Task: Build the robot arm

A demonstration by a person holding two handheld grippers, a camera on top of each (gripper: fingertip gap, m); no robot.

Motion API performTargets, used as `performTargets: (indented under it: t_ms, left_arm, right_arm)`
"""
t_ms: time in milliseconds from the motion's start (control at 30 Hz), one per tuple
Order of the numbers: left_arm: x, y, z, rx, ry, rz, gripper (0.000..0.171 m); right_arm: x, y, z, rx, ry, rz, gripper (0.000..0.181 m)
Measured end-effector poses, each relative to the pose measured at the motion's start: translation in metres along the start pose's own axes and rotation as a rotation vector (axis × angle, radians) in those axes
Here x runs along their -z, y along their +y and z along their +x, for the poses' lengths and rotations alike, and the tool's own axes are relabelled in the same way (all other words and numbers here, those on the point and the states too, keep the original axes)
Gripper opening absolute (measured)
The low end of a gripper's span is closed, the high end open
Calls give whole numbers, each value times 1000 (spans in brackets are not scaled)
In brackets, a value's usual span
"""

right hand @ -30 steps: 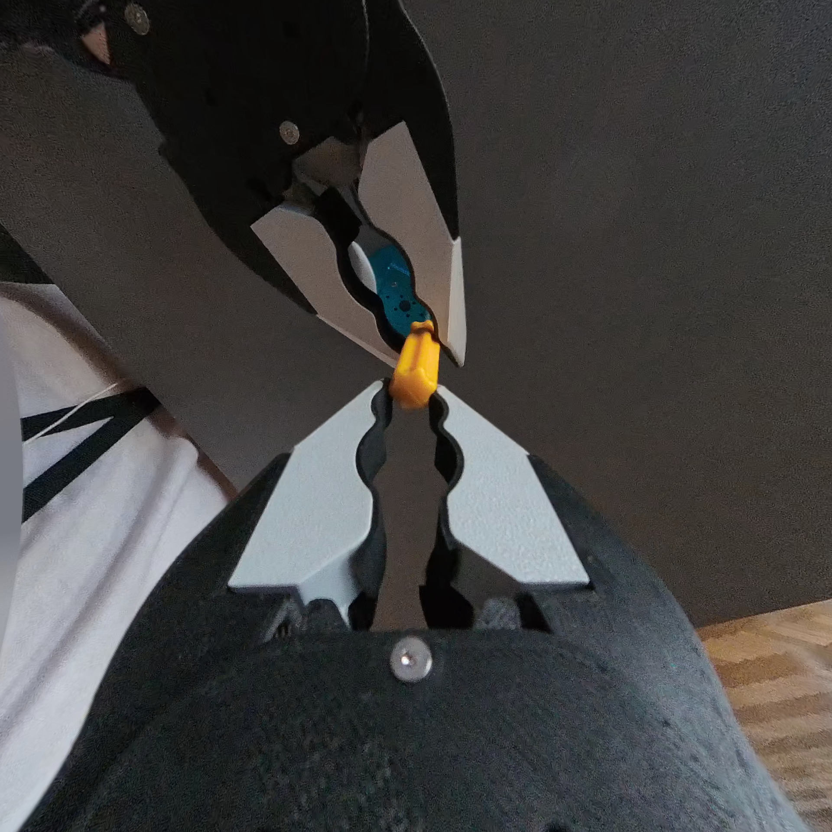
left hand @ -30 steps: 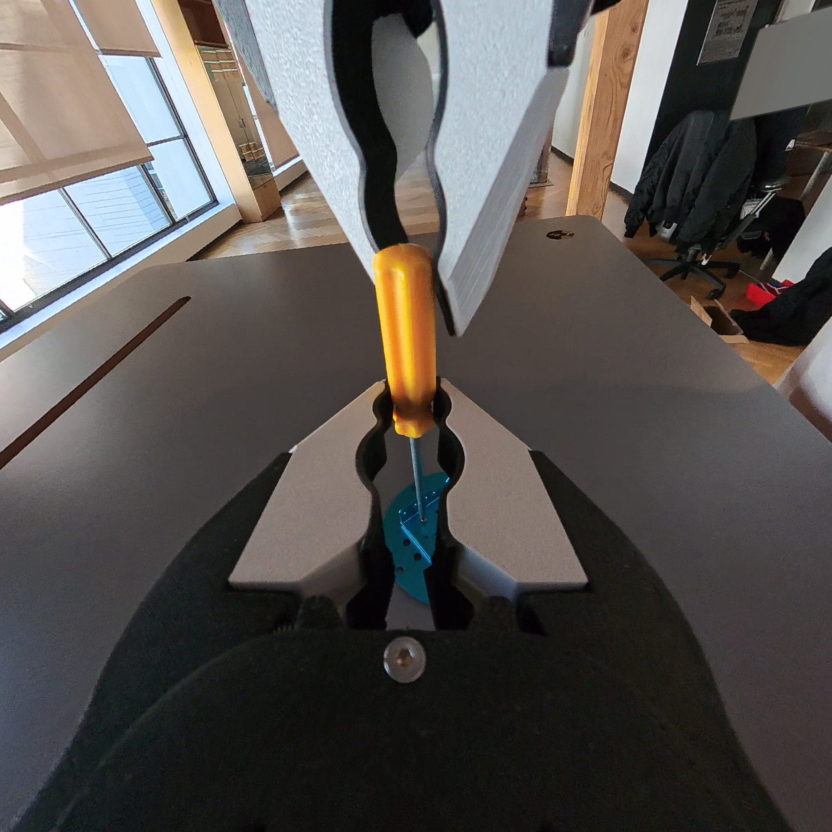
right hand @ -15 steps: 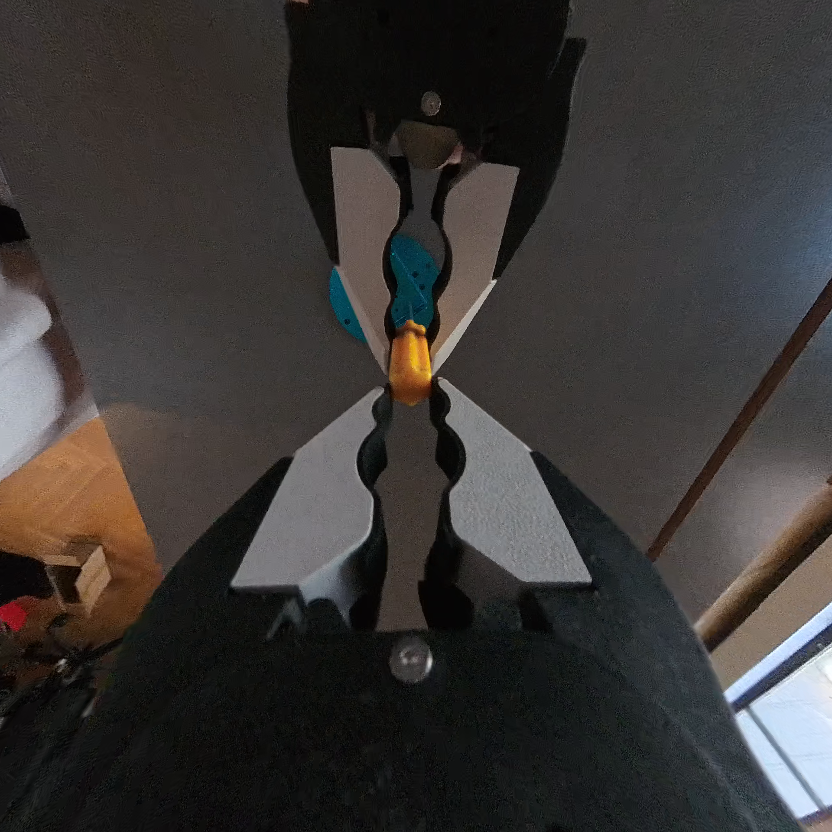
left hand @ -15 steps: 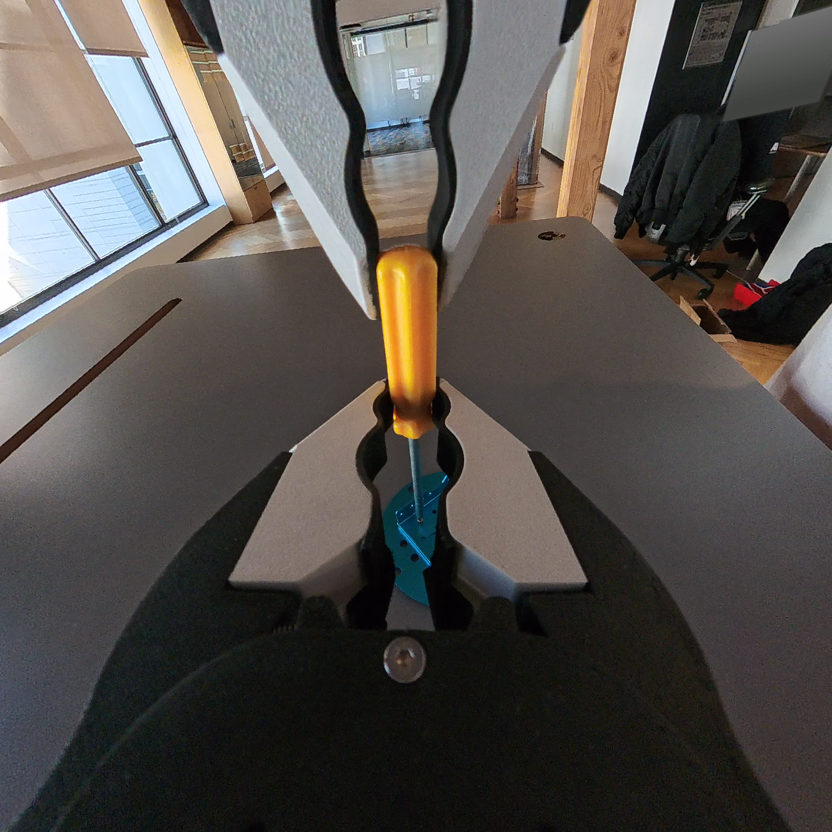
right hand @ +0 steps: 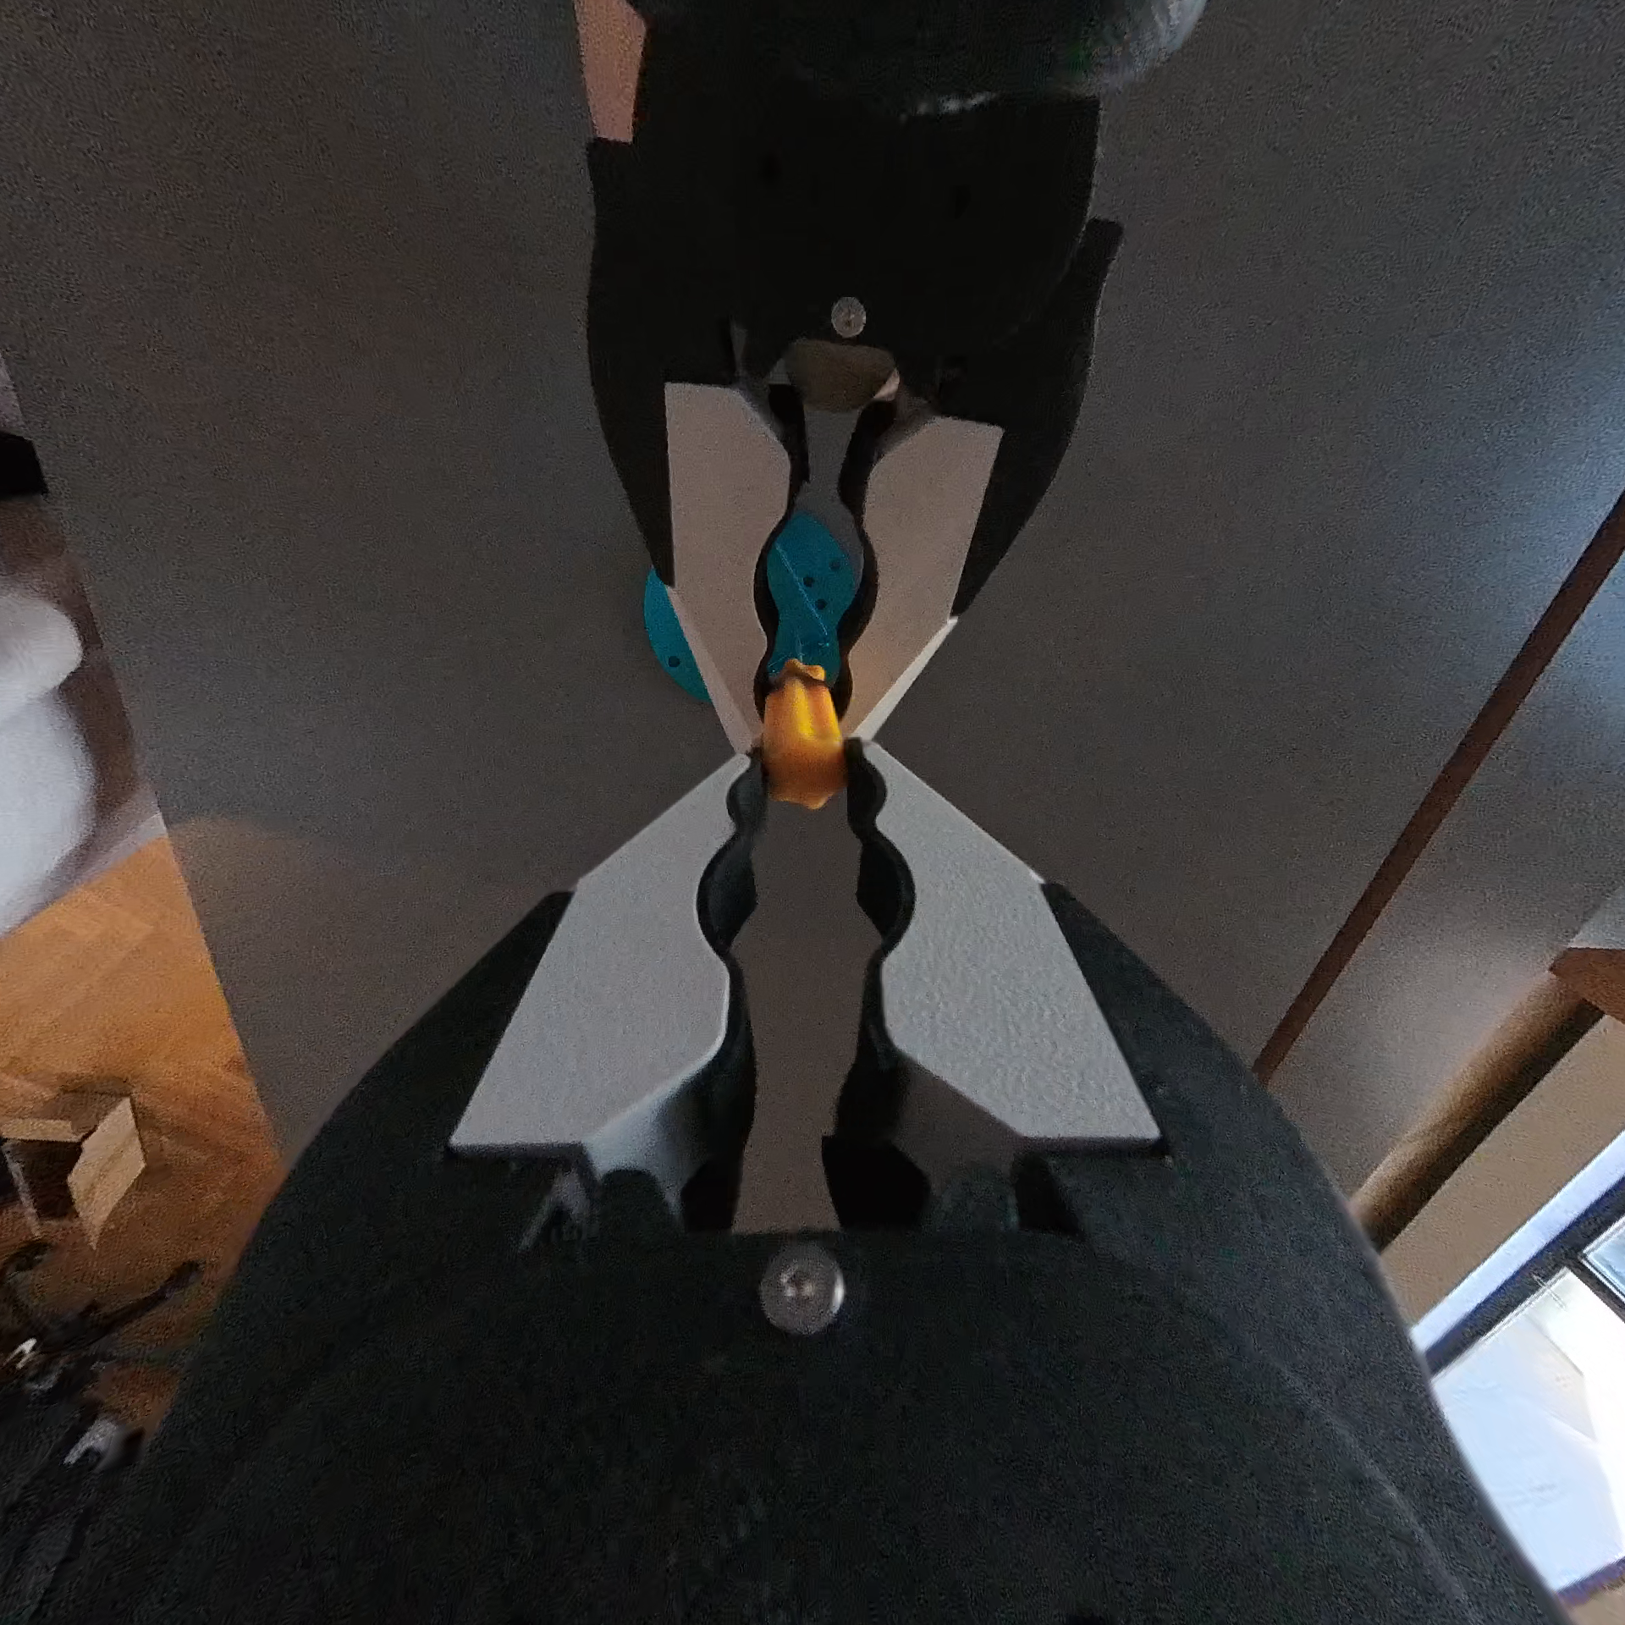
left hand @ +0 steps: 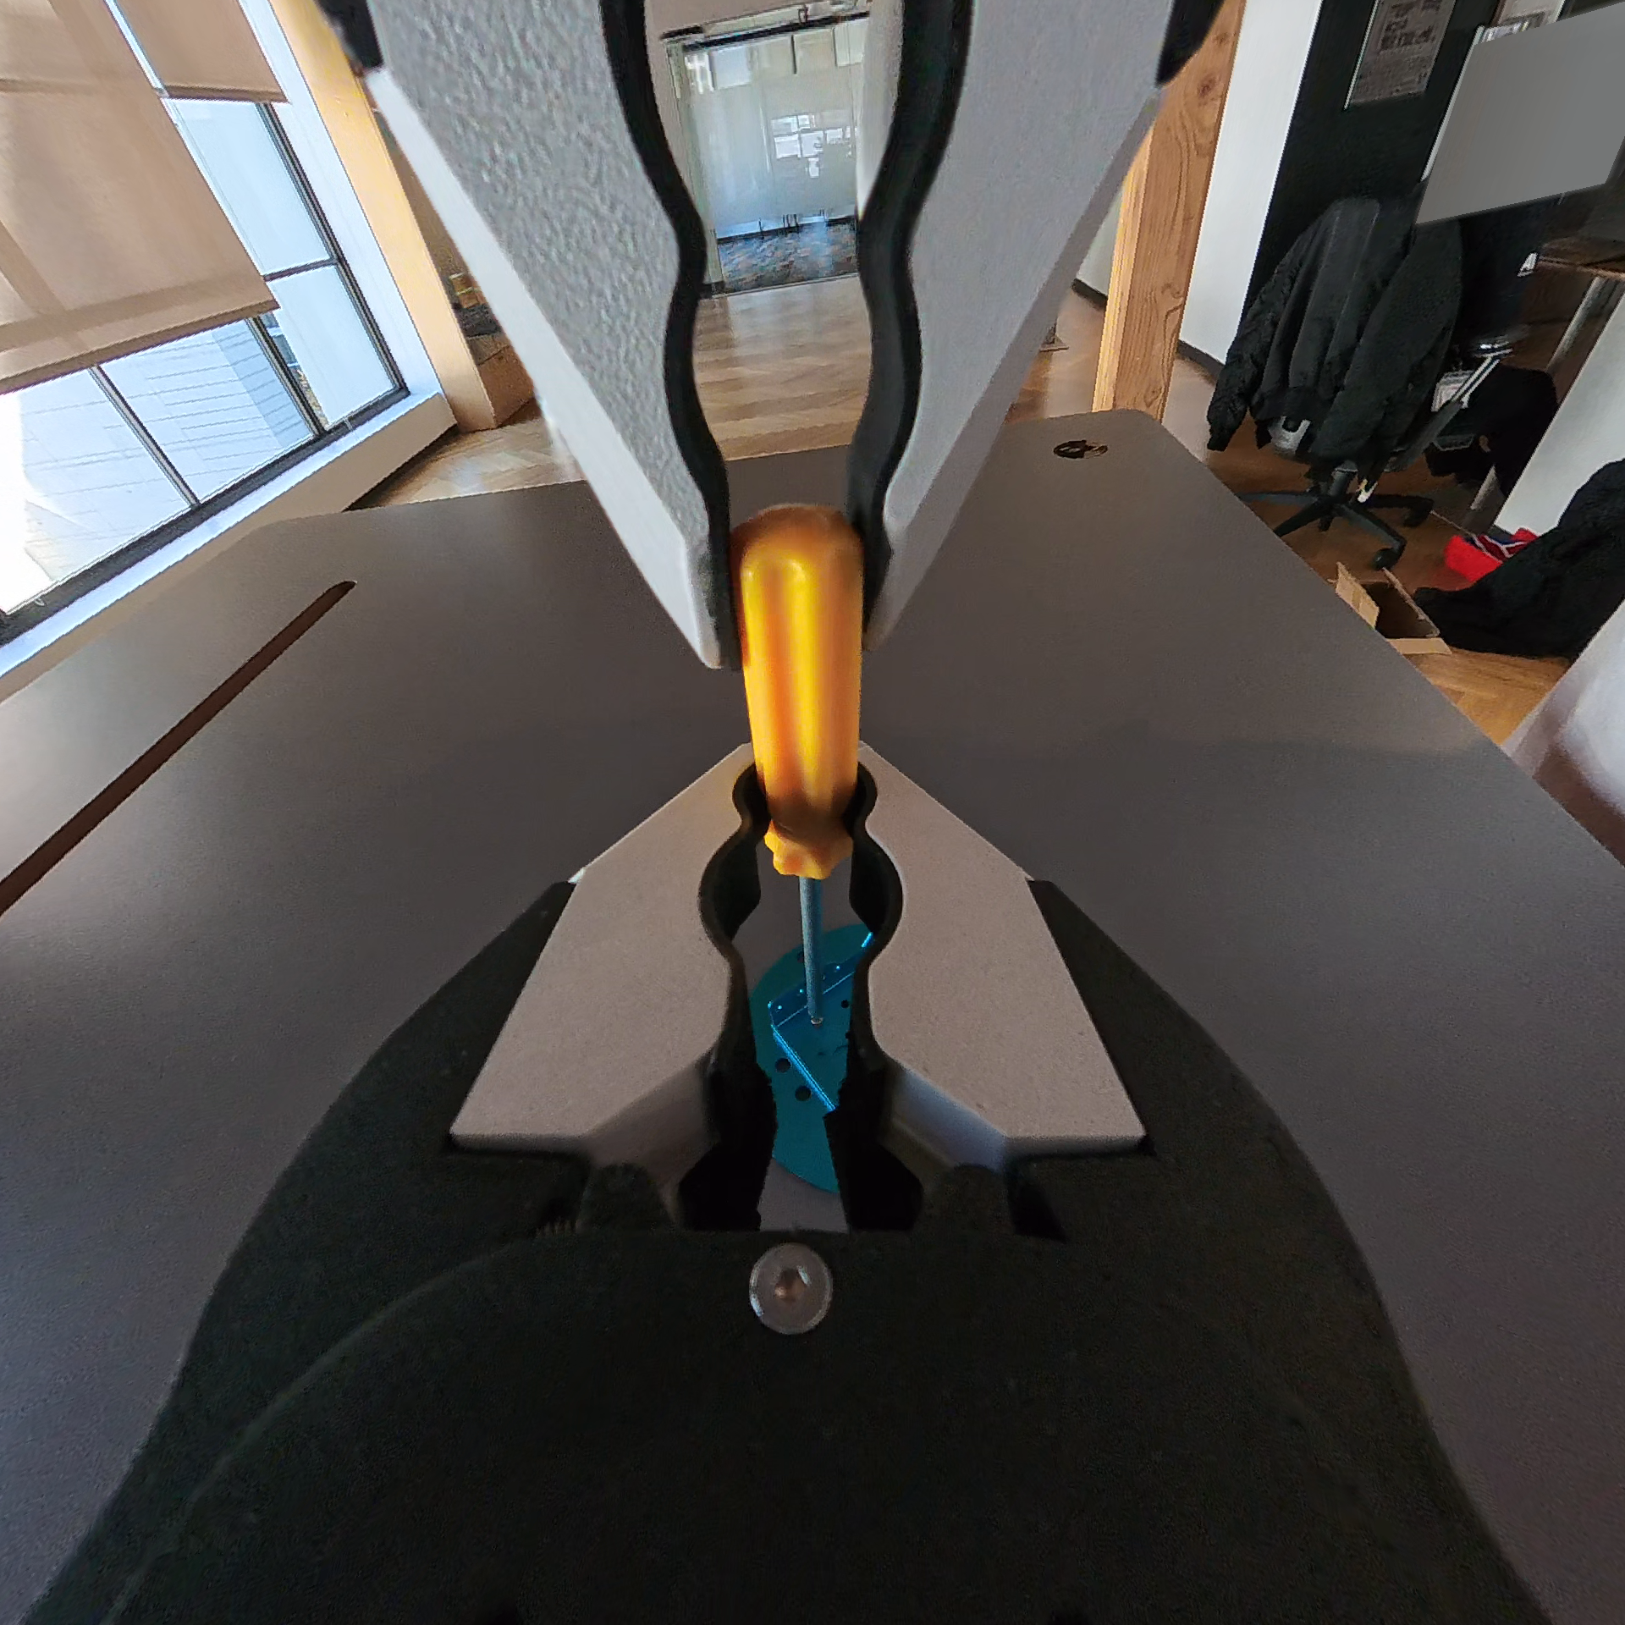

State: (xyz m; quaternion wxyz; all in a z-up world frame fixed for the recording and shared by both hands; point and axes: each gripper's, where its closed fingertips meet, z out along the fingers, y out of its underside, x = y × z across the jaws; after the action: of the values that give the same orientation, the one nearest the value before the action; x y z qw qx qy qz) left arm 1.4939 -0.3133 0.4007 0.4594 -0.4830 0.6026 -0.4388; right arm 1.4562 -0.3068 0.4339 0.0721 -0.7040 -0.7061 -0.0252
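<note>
My left gripper (left hand: 805, 774) is shut on a blue perforated metal part (left hand: 805, 1064), held just above the dark grey table (left hand: 352, 791). My right gripper (left hand: 796, 615) comes down from above and is shut on the top of an orange-handled screwdriver (left hand: 798, 686). The thin shaft (left hand: 809, 958) stands upright with its tip on the blue part's small bracket. In the right wrist view, my right gripper (right hand: 802, 761) pinches the orange handle (right hand: 798, 747). The left gripper (right hand: 796, 703) faces it, with the blue part (right hand: 805, 580) between its jaws and a blue edge (right hand: 668, 642) sticking out beside one finger.
The table has a long narrow slot (left hand: 176, 730) at the left and a cable hole (left hand: 1080, 449) at the far right. Beyond it are windows, a wooden post (left hand: 1152, 264), an office chair draped with dark coats (left hand: 1354, 352) and a cardboard box (left hand: 1389, 607) on the floor. One gripper's finger ends stand about 5 cm off the other's.
My right gripper has twisted about the screwdriver's axis, turning the handle, and now faces the left gripper squarely. The left gripper and the blue part have stayed still.
</note>
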Motion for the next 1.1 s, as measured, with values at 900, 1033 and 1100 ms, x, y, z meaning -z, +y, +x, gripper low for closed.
performTargets:
  t_ms: [900, 1033, 1100]
  left_arm:
    - [-2, 1, -1, 20, -4, -9, 9]
    - [-6, 1, -5, 39, -34, -5, 10]
    - [-8, 1, -4, 29, -37, -11, 10]
  right_arm:
    - [-5, -3, 1, -84, -60, -47, 18]
    - [-4, 2, 5, -252, -91, -34, 19]
    - [-4, 4, 3, -298, -89, -48, 19]
